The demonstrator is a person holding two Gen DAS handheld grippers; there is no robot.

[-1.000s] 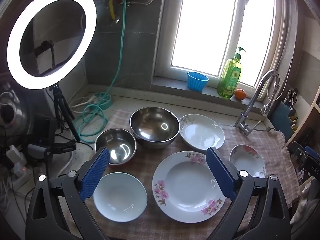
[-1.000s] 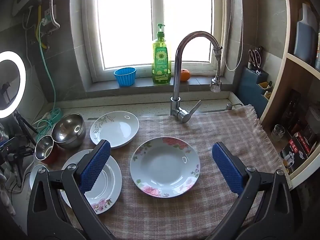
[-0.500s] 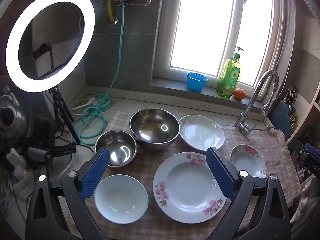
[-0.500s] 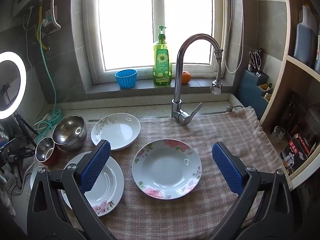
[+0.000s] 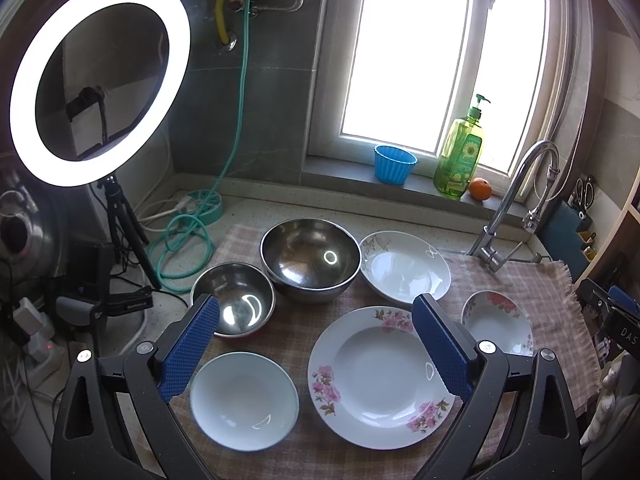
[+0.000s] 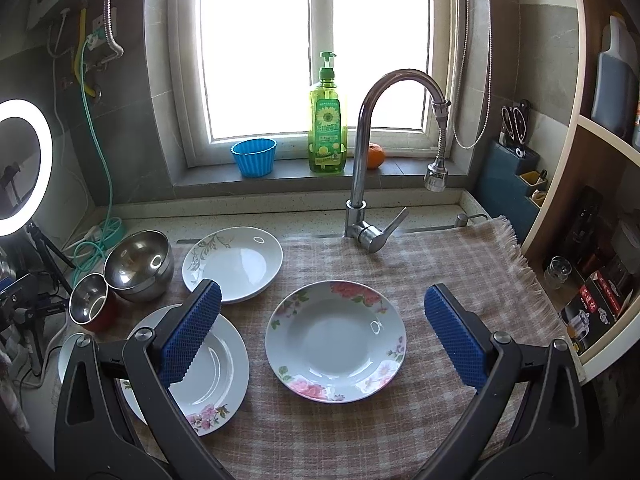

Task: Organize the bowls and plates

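Hovering wide open and empty, both grippers face the dishes on the checked cloth (image 6: 440, 264).

Between the left gripper (image 5: 316, 352)'s fingers lie the large floral plate (image 5: 380, 376), plain white bowl (image 5: 244, 400) and small steel bowl (image 5: 236, 300); only this view shows the white bowl whole. The right gripper (image 6: 320, 336) frames the smaller floral dish (image 6: 336, 340).

Right gripper (image 6: 322, 312) hangs spread above the floral plate (image 6: 336, 340).
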